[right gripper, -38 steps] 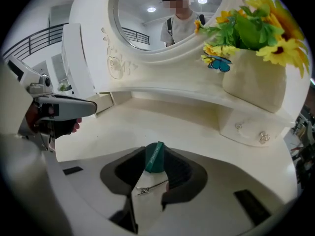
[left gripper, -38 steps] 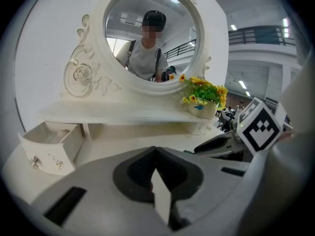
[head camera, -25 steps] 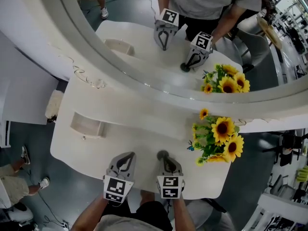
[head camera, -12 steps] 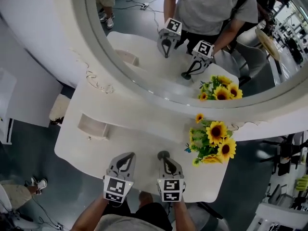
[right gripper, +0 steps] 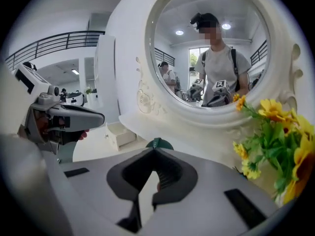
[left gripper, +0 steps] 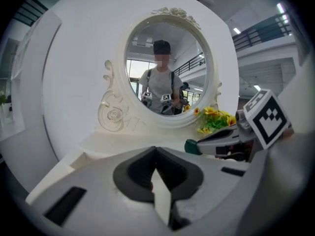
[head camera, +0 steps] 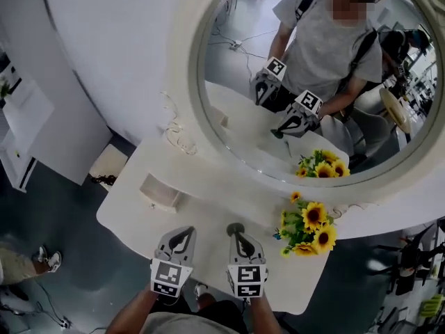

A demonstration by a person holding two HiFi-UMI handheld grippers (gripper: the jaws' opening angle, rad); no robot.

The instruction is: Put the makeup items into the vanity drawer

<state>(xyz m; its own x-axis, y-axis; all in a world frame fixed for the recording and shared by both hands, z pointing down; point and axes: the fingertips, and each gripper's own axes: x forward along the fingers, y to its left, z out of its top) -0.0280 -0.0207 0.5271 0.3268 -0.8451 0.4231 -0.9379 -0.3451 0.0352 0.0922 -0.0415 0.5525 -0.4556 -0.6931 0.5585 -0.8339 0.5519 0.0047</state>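
Note:
My right gripper [head camera: 238, 237] hovers over the front of the white vanity table [head camera: 201, 218], shut on a small dark green round makeup item [head camera: 236, 228]. That item peeks out just past the jaw tips in the right gripper view [right gripper: 159, 143] and shows in the left gripper view [left gripper: 191, 145]. My left gripper [head camera: 182, 234] sits beside it to the left, shut with nothing between its jaws [left gripper: 155, 149]. A small open drawer [head camera: 158, 191] stands on the tabletop at the far left, also visible in the right gripper view [right gripper: 121, 134]. It looks empty.
A large oval mirror [head camera: 229, 127] rises behind the table and reflects a person and both grippers. A bunch of sunflowers [head camera: 308, 227] stands at the right, close to my right gripper's side [right gripper: 275, 132]. The floor drops away beyond the table's left edge.
The head view has tilted up and shifted, so more of the mirror and wall shows. Both grippers keep their places at the front edge, the green item still at the right gripper's tip.

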